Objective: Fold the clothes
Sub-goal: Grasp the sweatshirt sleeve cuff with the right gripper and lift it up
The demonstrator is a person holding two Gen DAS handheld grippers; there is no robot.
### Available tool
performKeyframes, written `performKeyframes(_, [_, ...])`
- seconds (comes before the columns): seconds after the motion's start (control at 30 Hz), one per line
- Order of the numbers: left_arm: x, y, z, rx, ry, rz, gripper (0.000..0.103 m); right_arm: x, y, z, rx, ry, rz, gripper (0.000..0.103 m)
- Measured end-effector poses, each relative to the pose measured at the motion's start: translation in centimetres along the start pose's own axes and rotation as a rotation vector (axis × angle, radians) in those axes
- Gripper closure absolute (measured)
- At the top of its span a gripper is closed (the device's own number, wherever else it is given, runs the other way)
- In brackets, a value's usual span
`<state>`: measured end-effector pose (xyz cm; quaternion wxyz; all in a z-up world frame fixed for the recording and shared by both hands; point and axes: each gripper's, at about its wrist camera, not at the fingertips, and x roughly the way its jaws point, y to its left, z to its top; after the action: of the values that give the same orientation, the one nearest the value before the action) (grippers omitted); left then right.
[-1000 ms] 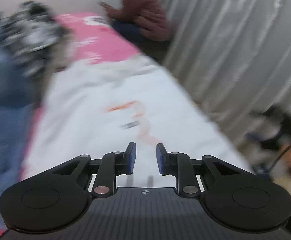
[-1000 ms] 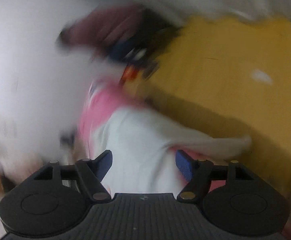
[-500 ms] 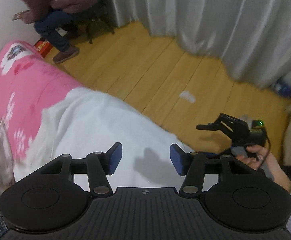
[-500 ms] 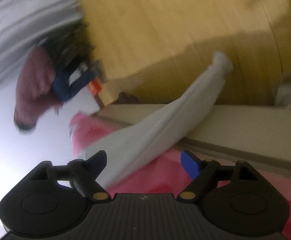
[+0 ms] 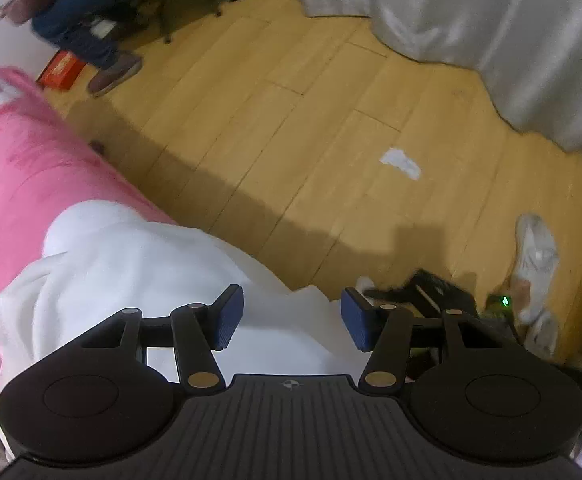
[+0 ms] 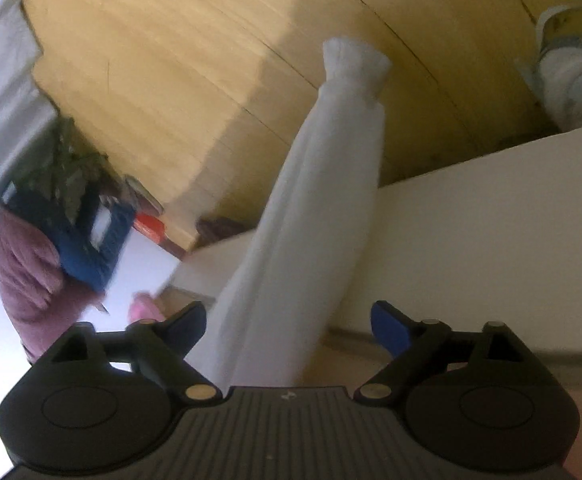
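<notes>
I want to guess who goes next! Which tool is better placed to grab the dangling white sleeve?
Probably right: the right tool has the sleeve between its closing jaws, not yet pinched. The left tool hangs over the garment's body.

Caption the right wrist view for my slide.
Open right claw closing around a white sleeve hanging off the bed's edge.

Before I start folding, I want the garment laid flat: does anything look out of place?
Yes. The white garment isn't fully on the pink bedding; its sleeve dangles over the bed's edge toward the wooden floor.
</notes>
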<state>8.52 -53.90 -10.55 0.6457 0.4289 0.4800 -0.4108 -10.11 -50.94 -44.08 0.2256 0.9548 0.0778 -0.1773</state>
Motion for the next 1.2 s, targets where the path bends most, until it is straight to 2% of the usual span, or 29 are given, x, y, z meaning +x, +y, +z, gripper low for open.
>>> performKeyframes(0.03, [0.0, -0.2, -0.2, 0.014, -0.001, -0.003, 0.049, 0.2, 0.2, 0.5, -0.005, -0.017, 0.006, 0.031])
performKeyframes(0.07, [-0.1, -0.1, -0.4, 0.017, -0.001, -0.005, 0.049, 0.5, 0.9, 0.7, -0.035, -0.023, 0.007, 0.044])
performKeyframes(0.13, [-0.4, 0.1, -0.7, 0.014, -0.002, -0.009, 0.049, 1.0, 2.3, 1.2, -0.105, -0.028, 0.010, 0.077])
performKeyframes(0.17, [-0.7, 0.5, -1.0, 0.009, -0.008, -0.012, 0.049, 0.7, 3.7, 0.8, -0.184, -0.055, 0.009, 0.093])
performKeyframes(0.27, [-2.6, 2.3, -2.2, -0.039, -0.046, -0.014, 0.049, -1.0, 8.0, -1.1, -0.440, -0.165, 0.012, 0.094])
performKeyframes(0.4, [-6.1, 5.6, -5.6, -0.121, -0.107, 0.016, 0.049, -4.4, 12.9, -4.5, -0.655, -0.262, 0.117, 0.094])
performKeyframes(0.47, [-7.9, 6.6, -7.5, -0.111, -0.168, 0.022, 0.049, -6.1, 14.9, -6.6, -0.758, -0.289, 0.186, 0.095])
performKeyframes(0.6, [-11.1, 8.1, -10.9, -0.100, -0.288, -0.015, 0.049, -9.5, 18.9, -12.9, -1.021, -0.301, 0.229, 0.094])
performKeyframes(0.77, [-13.2, 11.9, -15.2, -0.323, -0.400, -0.151, 0.049, -13.2, 21.7, -24.2, -1.415, -0.287, 0.284, 0.095])
performKeyframes(0.87, [-13.1, 13.9, -18.1, -0.448, -0.497, -0.259, 0.049, -13.9, 21.4, -31.1, -1.653, -0.266, 0.267, 0.094])
performKeyframes(1.0, [-12.9, 14.8, -21.5, -0.521, -0.591, -0.362, 0.048, -13.0, 16.9, -39.4, -1.985, -0.170, 0.174, 0.095])
performKeyframes(1.1, [-12.5, 15.7, -23.7, -0.592, -0.614, -0.432, 0.048, -11.8, 12.7, -43.6, -2.192, -0.065, 0.081, 0.095])
performKeyframes(1.13, [-12.4, 16.0, -24.5, -0.612, -0.622, -0.438, 0.047, -11.3, 11.3, -44.8, -2.244, -0.025, 0.052, 0.095])
performKeyframes(1.2, [-12.0, 16.6, -25.6, -0.612, -0.630, -0.433, 0.046, -9.9, 8.3, -46.6, -2.394, 0.000, -0.035, 0.095])
